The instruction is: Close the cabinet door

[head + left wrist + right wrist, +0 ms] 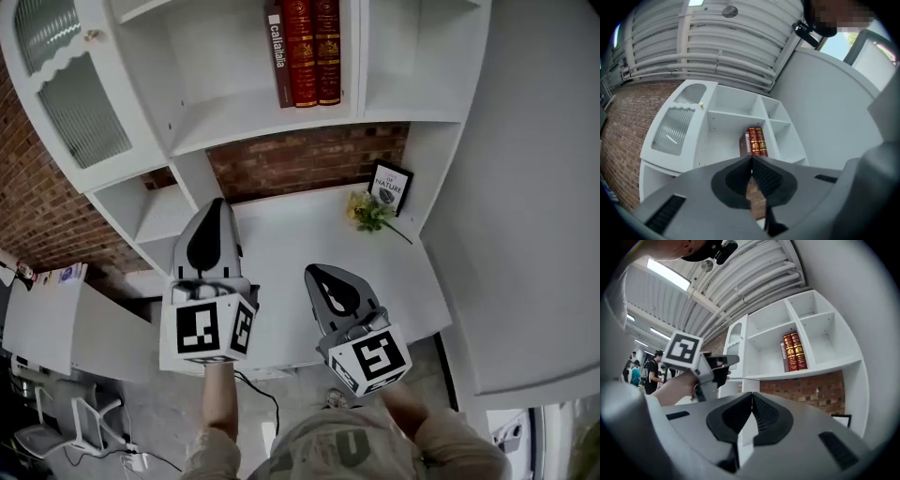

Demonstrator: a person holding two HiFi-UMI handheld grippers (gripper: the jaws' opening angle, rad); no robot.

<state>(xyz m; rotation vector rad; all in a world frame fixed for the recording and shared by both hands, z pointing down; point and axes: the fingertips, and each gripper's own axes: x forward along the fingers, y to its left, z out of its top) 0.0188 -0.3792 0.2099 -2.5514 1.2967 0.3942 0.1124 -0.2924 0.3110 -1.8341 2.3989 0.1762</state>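
At the shelf unit's [225, 84] left side: cabinet door [75, 94] swung open, both tools clear of it.
Left gripper [214, 204] and right gripper [317, 274] are clenched on nothing. Door is a rigid hinged panel with ribbed glass [89, 127], probably light but fragile; push its white frame near the knob [92, 36], not the pane.

My left gripper [217, 204] and right gripper [311, 272] are matt grey plastic; the pads [766, 178] look like black rubber, finely ribbed. At ten o'clock the cabinet door [70, 103] is smooth white painted board around ribbed, frosted glass, with a small brassy knob [92, 36]. The shelves [253, 117] have the same satin white finish. The brick wall [300, 159] is rough and matt. At twelve o'clock, the red books [314, 52] have glossy spines with gilt.
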